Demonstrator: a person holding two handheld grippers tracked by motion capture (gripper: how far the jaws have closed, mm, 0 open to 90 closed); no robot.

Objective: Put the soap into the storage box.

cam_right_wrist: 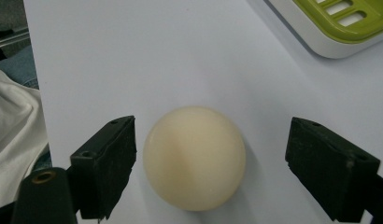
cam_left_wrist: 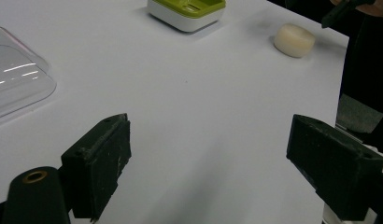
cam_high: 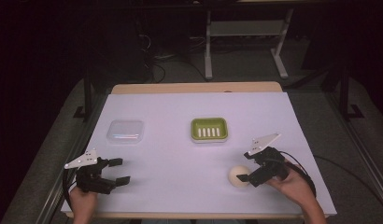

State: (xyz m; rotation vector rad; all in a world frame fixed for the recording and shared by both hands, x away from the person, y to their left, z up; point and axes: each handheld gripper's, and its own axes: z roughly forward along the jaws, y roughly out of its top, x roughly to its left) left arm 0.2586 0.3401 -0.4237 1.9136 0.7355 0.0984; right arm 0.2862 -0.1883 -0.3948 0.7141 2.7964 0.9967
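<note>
high view looks down on a desk [cam_high: 180, 154] covered with a white sheet, where the person's right hand [cam_high: 294, 184] holds the right gripper [cam_high: 246, 166] at the near right side, its jaws spread wide on either side of a round cream-coloured bar of soap [cam_high: 238, 177] that lies flat on the sheet; right gripper view has the soap [cam_right_wrist: 194, 157] sitting between the two black jaws, close to the left one and with a clear gap to the right one, neither jaw pressing on it, so the gripper is released and grasps nothing; beyond the soap, toward the middle of the desk, stands a green soap dish with a white base [cam_high: 209, 129], its slotted insert visible, well apart from the soap; the left gripper [cam_high: 118, 171], held in the left hand [cam_high: 82, 200] at the near left corner, is also released, its jaws wide apart over bare sheet with nothing between them, as the left gripper view confirms; a clear plastic lid [cam_high: 125, 131] lies flat on the left half of the desk, beyond the left gripper and level with the soap dish
</note>
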